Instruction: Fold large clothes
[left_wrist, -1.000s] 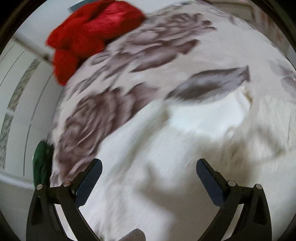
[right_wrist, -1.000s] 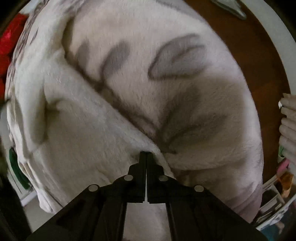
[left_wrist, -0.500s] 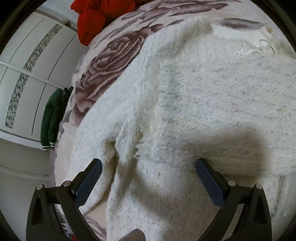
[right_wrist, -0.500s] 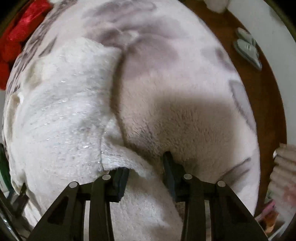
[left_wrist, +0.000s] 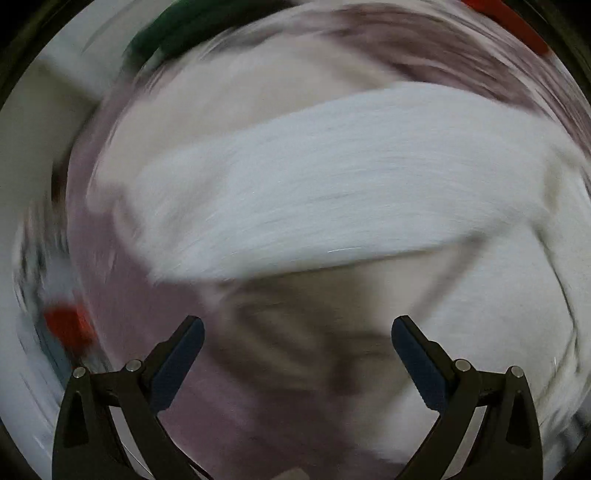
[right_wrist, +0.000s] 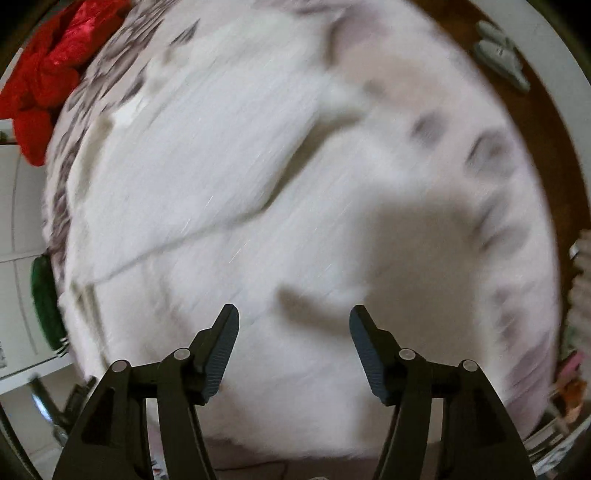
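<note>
Sweater: a white fuzzy sweater (right_wrist: 229, 192) is spread over a flowered blanket (right_wrist: 461, 155); both views are smeared by motion.
Fold: in the left wrist view a broad white band of the sweater (left_wrist: 332, 192) is seen lying across the blanket (left_wrist: 240, 424), well ahead of the fingertips.
Right tongs: the right tongs (right_wrist: 293, 325) are held over the sweater's near part; the jaws have just been opening and stand apart, with nothing pressed between the pads.
Left tongs: the left tongs (left_wrist: 297, 332) are spread wide over the blanket, just short of the sweater's edge, gripping nothing.
Surroundings: a red cloth (right_wrist: 48, 74) is seen at the blanket's far left corner, a green garment (right_wrist: 44, 302) at its left edge.
</note>
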